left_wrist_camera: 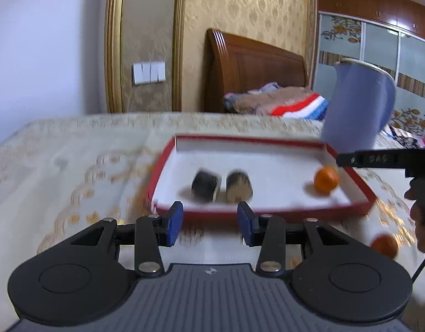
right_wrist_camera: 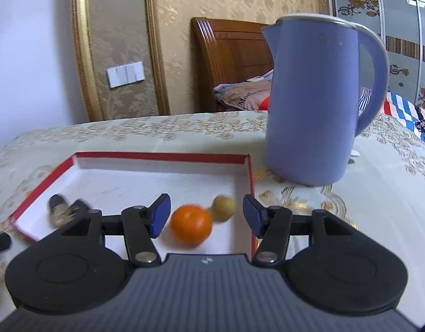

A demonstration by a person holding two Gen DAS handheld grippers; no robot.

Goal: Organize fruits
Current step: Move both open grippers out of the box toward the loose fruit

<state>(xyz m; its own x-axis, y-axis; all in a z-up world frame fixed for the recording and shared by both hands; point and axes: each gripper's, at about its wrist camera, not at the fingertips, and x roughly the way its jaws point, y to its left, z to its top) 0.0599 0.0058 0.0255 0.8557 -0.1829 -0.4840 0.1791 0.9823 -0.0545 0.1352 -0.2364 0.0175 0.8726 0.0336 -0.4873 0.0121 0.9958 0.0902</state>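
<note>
A shallow white tray with a red rim (left_wrist_camera: 240,138) (right_wrist_camera: 157,155) lies on the floral tablecloth. In it are two dark-and-tan fruit pieces (left_wrist_camera: 222,186) (right_wrist_camera: 68,210), an orange (left_wrist_camera: 326,179) (right_wrist_camera: 191,225) and a small greenish-brown fruit (right_wrist_camera: 224,208). A second orange (left_wrist_camera: 383,246) rests on the cloth outside the tray's near right corner. My left gripper (left_wrist_camera: 210,222) is open and empty, just short of the tray's near rim. My right gripper (right_wrist_camera: 205,215) is open over the tray's right part; the orange sits between its blue pads (right_wrist_camera: 159,215) without touching them.
A tall blue kettle (right_wrist_camera: 320,105) (left_wrist_camera: 359,105) stands on the cloth just beyond the tray's far right corner. The table's far edge meets a wall with a switch plate (right_wrist_camera: 125,77). A wooden bed headboard (left_wrist_camera: 256,77) and bedding lie behind.
</note>
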